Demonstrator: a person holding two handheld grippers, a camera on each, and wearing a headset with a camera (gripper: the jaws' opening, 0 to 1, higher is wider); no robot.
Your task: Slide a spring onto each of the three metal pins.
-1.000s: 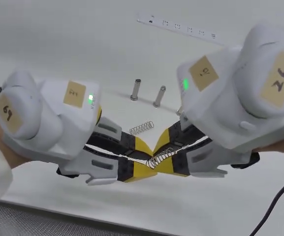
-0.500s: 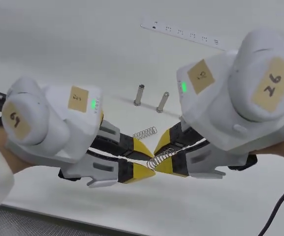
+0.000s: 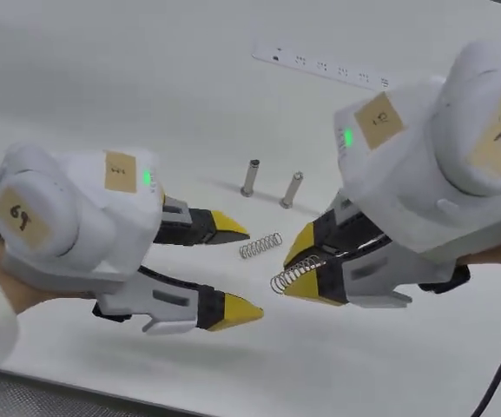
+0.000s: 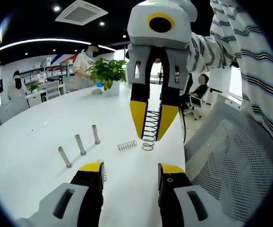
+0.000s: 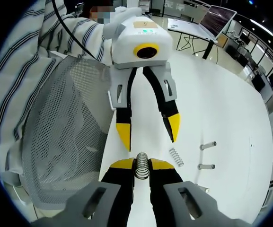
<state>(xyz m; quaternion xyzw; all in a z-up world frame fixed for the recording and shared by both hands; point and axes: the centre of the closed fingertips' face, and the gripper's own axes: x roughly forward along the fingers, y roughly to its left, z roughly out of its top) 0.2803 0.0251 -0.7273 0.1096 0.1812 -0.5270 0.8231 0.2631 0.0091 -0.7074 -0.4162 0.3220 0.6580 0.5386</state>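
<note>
My right claw (image 3: 295, 270) is clamped on a spring (image 3: 292, 273), pinched across its coils so that one end pokes out past the yellow tips. As far as I can tell it is held clear of the table (image 3: 128, 95). My left claw (image 3: 237, 268) faces it, just apart, with jaws spread wide and nothing between them. A loose spring (image 3: 260, 246) lies flat on the table just beyond the two claws. In the left gripper view a small coil (image 4: 101, 170) beside one of my own jaw tips may be another spring, though I cannot be sure. Farther out the three pins (image 4: 80, 144) stand upright in a short row, and all look bare. So I judge the task barely begun: one spring is in hand, none is threaded, and three pins are left to fill. The loose spring lies between my claws and the pins, so I could knock it on the way in. The sideways hold may also need turning before the spring will line up with a pin. A power strip (image 3: 328, 68) lies well beyond the pins, and a mesh chair (image 4: 231, 156) sits at the table's edge.
</note>
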